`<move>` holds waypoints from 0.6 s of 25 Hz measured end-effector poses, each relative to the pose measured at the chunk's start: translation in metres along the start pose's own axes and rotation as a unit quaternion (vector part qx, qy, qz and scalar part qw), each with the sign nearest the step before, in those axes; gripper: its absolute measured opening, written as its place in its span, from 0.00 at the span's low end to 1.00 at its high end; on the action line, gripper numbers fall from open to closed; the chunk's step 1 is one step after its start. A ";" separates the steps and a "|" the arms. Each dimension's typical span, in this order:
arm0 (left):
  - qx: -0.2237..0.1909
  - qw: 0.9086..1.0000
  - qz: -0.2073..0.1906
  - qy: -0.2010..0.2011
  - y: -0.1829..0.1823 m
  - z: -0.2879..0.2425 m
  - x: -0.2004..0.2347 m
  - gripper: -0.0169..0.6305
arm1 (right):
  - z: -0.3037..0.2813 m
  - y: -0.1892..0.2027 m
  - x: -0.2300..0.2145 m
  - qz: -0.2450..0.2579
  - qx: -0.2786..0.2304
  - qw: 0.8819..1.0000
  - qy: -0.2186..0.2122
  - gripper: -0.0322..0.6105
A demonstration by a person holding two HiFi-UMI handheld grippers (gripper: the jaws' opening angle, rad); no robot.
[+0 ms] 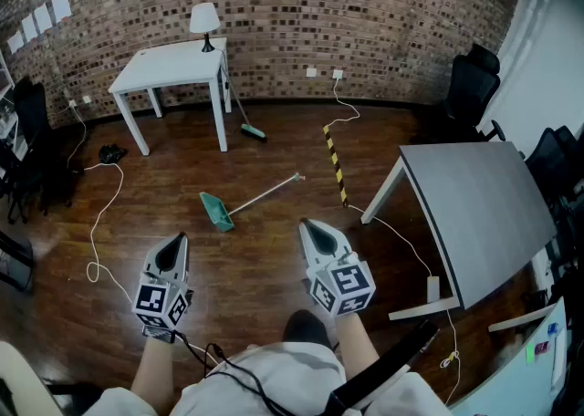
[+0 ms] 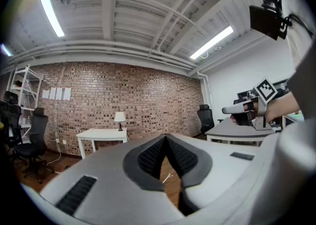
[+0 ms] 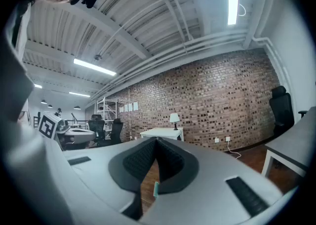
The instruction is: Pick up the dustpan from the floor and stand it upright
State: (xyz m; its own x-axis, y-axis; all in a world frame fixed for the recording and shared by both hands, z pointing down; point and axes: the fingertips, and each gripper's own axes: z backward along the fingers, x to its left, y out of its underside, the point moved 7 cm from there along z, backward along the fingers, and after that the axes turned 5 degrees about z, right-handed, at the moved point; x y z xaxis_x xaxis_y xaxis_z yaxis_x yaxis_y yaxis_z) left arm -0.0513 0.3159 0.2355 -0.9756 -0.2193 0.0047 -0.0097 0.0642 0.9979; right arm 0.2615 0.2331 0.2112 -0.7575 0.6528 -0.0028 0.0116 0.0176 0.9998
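A teal dustpan lies flat on the wooden floor, its long white handle running up and to the right. Both grippers are held level above the floor, nearer to me than the dustpan and apart from it. My left gripper is shut and empty, below and left of the pan. My right gripper is shut and empty, to the right of the pan. In the left gripper view the jaws meet, with the handle's end showing below them. A teal sliver of dustpan shows under the closed right gripper.
A white table with a lamp stands by the brick wall, a broom leaning at its leg. A grey table is at the right. A yellow-black strip and cables lie on the floor. Office chairs stand at the back right.
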 end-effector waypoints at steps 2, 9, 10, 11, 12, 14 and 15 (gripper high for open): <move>0.002 1.000 -0.010 0.000 0.001 -0.006 0.006 0.01 | -0.009 0.004 -0.002 -0.005 0.001 1.000 -0.001 0.05; 0.015 1.000 -0.022 -0.002 0.004 -0.058 0.032 0.01 | -0.070 0.005 -0.027 0.018 -0.004 1.000 -0.009 0.05; 0.017 1.000 -0.022 -0.004 0.004 -0.071 0.037 0.01 | -0.083 0.005 -0.035 0.016 -0.006 1.000 -0.012 0.05; 0.019 1.000 -0.023 -0.008 0.003 -0.086 0.043 0.01 | -0.097 0.005 -0.045 0.015 -0.008 1.000 -0.014 0.05; 0.020 0.999 -0.023 -0.012 0.002 -0.103 0.048 0.01 | -0.112 0.006 -0.055 0.021 -0.007 1.000 -0.017 0.05; 0.023 0.999 -0.030 -0.021 -0.002 -0.138 0.059 0.01 | -0.143 0.007 -0.077 0.046 0.000 0.999 -0.023 0.05; 0.024 0.999 -0.037 -0.025 -0.004 -0.156 0.064 0.01 | -0.159 0.006 -0.089 0.059 0.004 0.998 -0.028 0.05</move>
State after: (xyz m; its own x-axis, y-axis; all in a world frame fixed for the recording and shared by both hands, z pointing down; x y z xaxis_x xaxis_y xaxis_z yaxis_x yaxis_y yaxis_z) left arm -0.0799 0.1497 0.2417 -0.9817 -0.1758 -0.0736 -0.0917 0.0971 0.9910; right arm 0.2254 0.0543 0.2209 -0.7136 0.6914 0.1128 0.1034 -0.0554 0.9931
